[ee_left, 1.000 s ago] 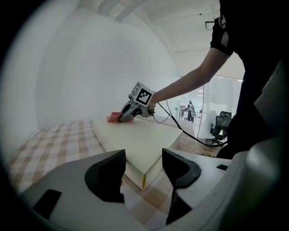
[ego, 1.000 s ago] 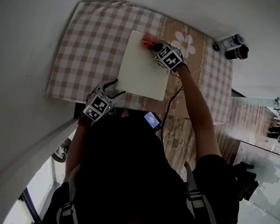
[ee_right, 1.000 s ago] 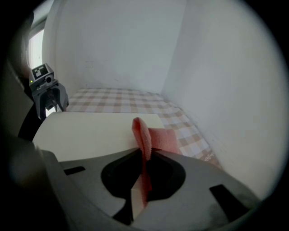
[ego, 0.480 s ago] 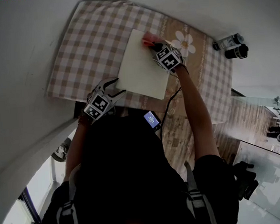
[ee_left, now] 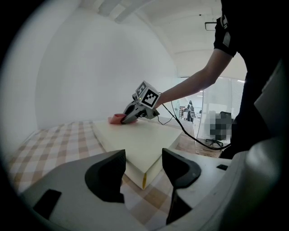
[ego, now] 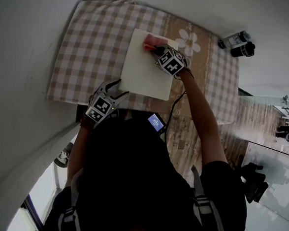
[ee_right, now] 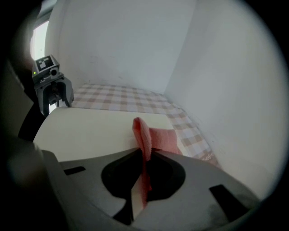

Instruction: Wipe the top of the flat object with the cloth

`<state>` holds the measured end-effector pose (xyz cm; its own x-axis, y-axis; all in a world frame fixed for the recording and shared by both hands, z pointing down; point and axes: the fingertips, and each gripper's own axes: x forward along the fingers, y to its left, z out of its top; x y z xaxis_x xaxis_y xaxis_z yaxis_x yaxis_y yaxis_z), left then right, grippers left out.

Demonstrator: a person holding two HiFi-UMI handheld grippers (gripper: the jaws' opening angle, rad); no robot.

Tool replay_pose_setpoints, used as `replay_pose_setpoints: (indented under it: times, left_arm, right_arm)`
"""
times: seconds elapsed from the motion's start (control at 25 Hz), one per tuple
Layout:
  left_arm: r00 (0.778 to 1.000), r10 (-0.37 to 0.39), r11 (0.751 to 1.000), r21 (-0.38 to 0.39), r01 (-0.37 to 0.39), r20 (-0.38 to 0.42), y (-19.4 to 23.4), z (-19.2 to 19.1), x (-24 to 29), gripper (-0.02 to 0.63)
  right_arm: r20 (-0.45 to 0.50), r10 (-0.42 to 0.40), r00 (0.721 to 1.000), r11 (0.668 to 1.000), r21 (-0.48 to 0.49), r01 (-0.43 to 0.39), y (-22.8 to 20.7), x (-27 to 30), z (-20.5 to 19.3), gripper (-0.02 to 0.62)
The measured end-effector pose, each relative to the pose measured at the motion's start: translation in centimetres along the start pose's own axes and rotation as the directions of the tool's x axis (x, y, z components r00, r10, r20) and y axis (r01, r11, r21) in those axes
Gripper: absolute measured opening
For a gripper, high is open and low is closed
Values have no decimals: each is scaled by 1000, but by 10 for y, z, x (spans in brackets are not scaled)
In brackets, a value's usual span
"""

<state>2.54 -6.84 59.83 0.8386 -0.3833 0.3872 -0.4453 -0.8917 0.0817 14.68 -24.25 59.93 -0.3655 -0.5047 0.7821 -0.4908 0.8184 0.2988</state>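
While the right gripper (ego: 153,48) pinches the half-hidden cloth (ego: 153,40) on the flat object (ego: 141,71), the left gripper (ego: 122,88) shows fingers (ee_left: 106,173) spread.

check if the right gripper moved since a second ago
Yes, slightly: the right gripper, shut on the cloth, has slid away from the daisy print, inward over the flat board.

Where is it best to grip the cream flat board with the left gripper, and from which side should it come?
Probably the near corner of the board, which points into the open left gripper. Come in level from that side: the edges there are thick and upright, and the right gripper holds the cloth at the far end.
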Motion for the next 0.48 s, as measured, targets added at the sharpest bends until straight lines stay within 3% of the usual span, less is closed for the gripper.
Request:
replay_pose_setpoints:
  times: [0.48]
  left_arm:
    - [1000, -10, 999, 33, 11, -19, 1, 1, -1, 270]
  right_arm:
    - [23, 13, 1000, 1000, 15, -14, 28, -10, 1, 14]
